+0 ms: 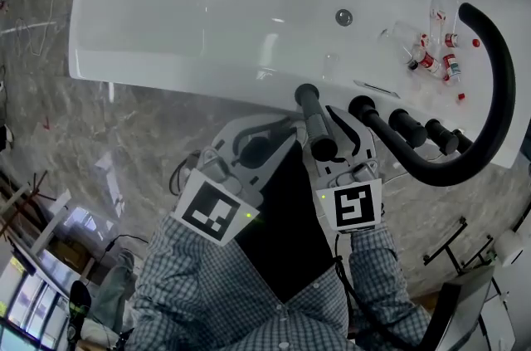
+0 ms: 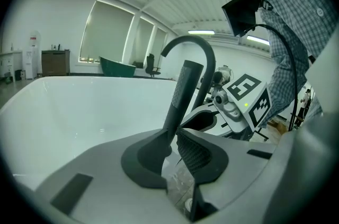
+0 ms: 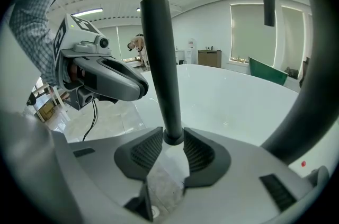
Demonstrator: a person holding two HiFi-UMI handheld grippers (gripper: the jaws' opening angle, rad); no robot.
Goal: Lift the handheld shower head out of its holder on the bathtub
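Grey marbled floor is showing around a white bathtub in the head view. The shower head is standing as a black stick at the tub's near rim, just left of a row of black knobs and an arched black spout. Small bottles are lying on the rim further right, well apart from it. The left tool and the right tool are pointing at the stick from the person's side, one on each flank. This is probably so that one can clamp while the other steadies.

From the left gripper view, the left tool's jaws are standing apart with only floor showing between them. The shower head is rising just past the tip of one jaw, and whether it is touching that tip is unclear. Its upper part is looking finely knurled and is ending in a flat cut.

From the right gripper view, the right tool is sitting released. Its ribbed pads are flanking the foot of the stick without clearly pressing on it. A dark collar is ringing that foot; it is likely the holder, so the lift seems not yet begun. The stick is looking slim, round and matt black, widening slightly toward its top.
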